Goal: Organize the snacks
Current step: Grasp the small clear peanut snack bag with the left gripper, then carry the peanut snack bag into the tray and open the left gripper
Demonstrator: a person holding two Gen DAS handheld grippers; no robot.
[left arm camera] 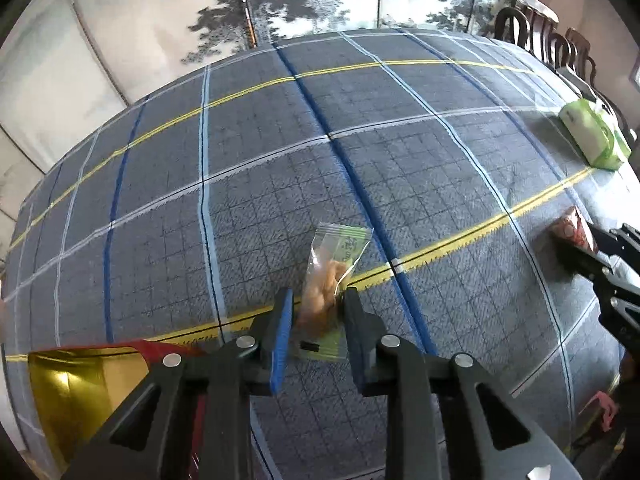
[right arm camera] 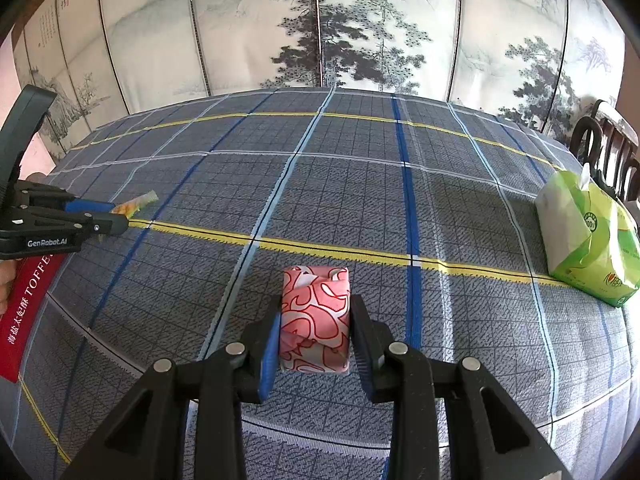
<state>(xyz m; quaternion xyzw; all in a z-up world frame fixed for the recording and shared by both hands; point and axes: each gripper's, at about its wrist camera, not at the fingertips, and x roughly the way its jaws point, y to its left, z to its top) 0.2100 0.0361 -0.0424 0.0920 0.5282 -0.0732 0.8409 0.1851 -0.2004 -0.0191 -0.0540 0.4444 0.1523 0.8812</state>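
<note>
Left gripper (left arm camera: 316, 312) pinched the clear packet (left arm camera: 330, 276) for lifting; right gripper (right arm camera: 314, 330), at three o'clock, squeezed the pink packet (right arm camera: 315, 316), likely bound for the box (left arm camera: 76, 384).

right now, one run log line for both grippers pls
left gripper: shut on clear snack packet | right gripper: shut on pink wrapped snack | both over plaid tablecloth

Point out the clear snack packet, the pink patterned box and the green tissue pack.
clear snack packet (left arm camera: 334, 276), left wrist view, on the brown snack inside.
pink patterned box (right arm camera: 315, 316), right wrist view, middle of its top face.
green tissue pack (right arm camera: 592, 240), right wrist view, on its green wrapper.
</note>
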